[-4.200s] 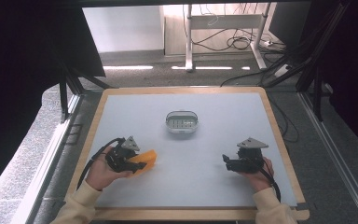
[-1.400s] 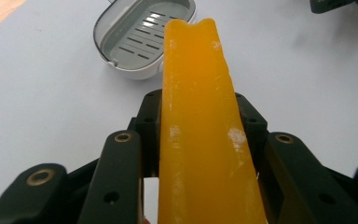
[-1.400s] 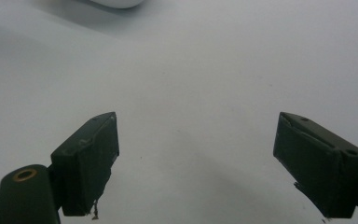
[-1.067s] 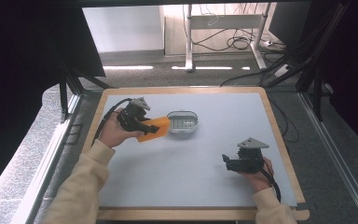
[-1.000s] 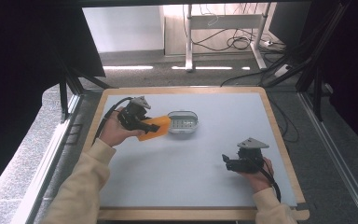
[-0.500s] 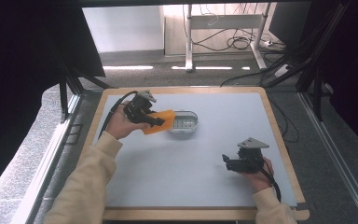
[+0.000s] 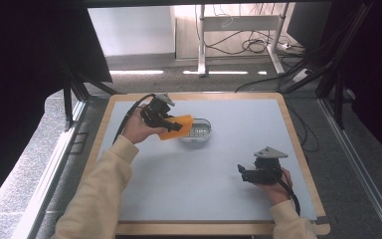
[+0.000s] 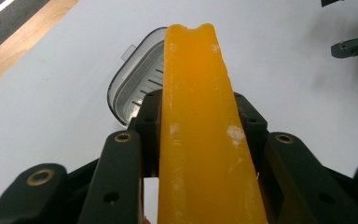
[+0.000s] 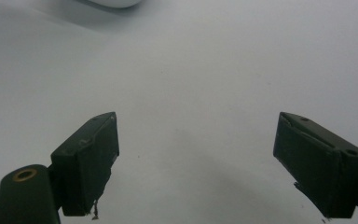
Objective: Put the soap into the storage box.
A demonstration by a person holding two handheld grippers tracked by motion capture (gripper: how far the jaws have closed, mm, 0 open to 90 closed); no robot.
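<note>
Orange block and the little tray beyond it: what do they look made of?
Orange block: looks like waxy soap or resin, matte, slightly translucent, with pale scuffs. Tray: probably clear, glossy plastic, with a see-through rim and a slotted floor. Neither is certain from looks alone.

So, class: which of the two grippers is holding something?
The left gripper: its fingers clamp an orange bar above the grey tray. The right gripper is open, with nothing between its fingers.

Bright, even light floods the pale grey tabletop; black surroundings swallow the edges; soft shadows, slight blur up close, no glare.
</note>
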